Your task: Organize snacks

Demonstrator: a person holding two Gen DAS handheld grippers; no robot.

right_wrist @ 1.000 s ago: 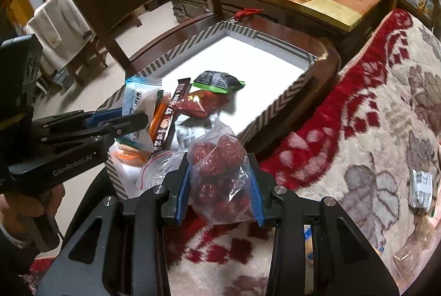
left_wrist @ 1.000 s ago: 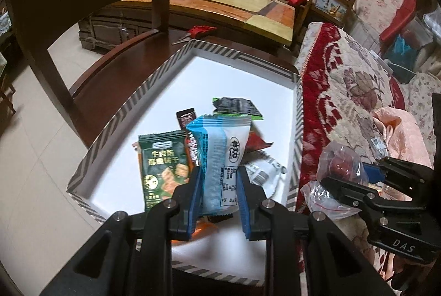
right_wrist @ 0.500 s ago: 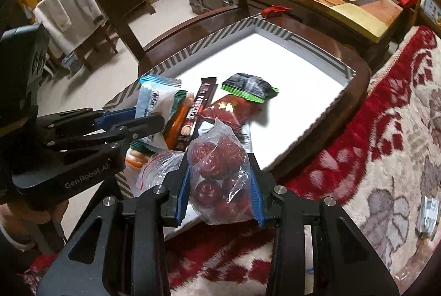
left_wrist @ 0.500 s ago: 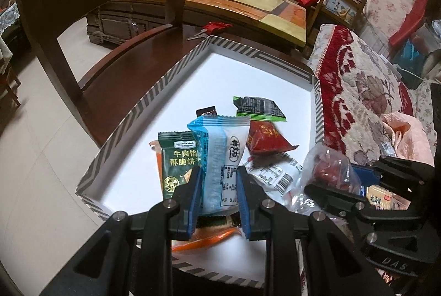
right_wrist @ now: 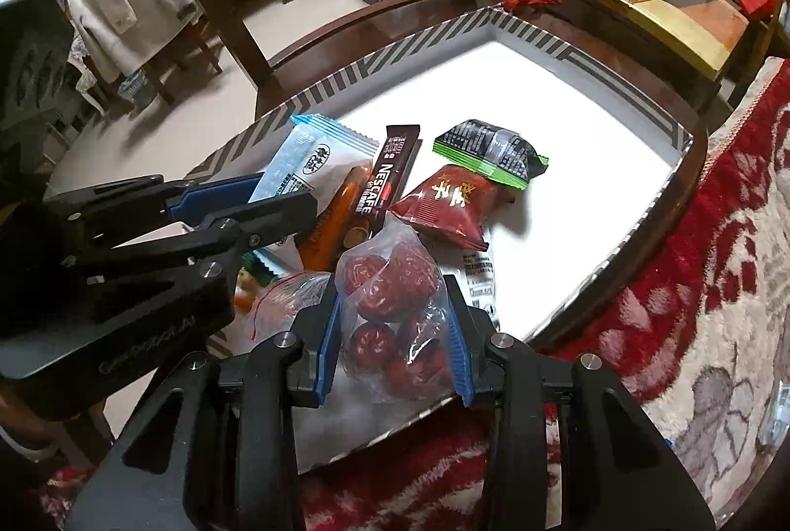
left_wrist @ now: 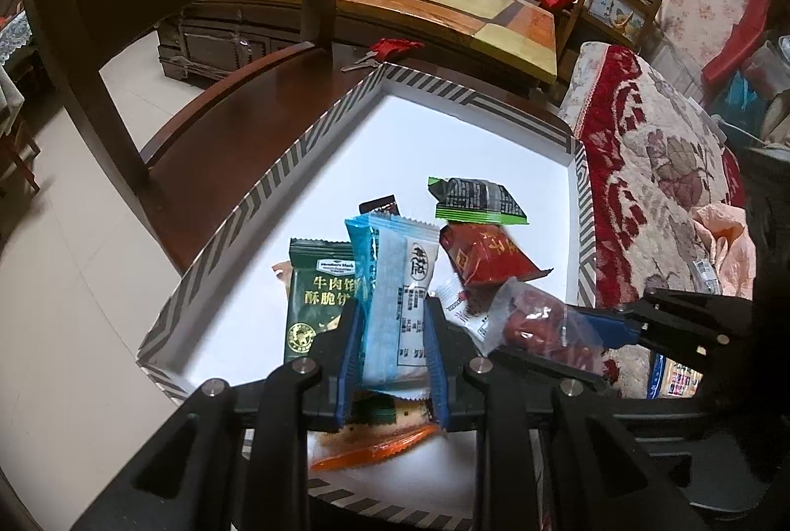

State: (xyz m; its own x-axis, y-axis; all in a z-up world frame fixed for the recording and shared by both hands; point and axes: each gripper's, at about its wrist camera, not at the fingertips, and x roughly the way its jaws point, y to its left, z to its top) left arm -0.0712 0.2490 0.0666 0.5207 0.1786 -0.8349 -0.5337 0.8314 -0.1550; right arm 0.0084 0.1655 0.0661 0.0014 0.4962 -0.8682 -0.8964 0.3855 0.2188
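Left gripper point(left_wrist: 392, 346) pinching blue-white packet point(left_wrist: 395, 284); right gripper point(right_wrist: 392, 331) pinching bag of red dates point(right_wrist: 395, 308); both over striped tray point(right_wrist: 543, 37) holding coffee stick point(right_wrist: 390, 180), red pouch point(right_wrist: 452, 200), black-green pouch point(right_wrist: 493, 150) ahead

Tray's point(left_wrist: 316, 136) far half bare; snacks point(right_wrist: 459, 205) crowd near.

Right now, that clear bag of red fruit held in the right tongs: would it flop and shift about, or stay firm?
The clear bag of red fruit probably flops: its thin film bulges out beyond the right tongs. The round fruits look loose, so they may shift when tilted. The glossy plastic could slip, though the blue pads press both sides.
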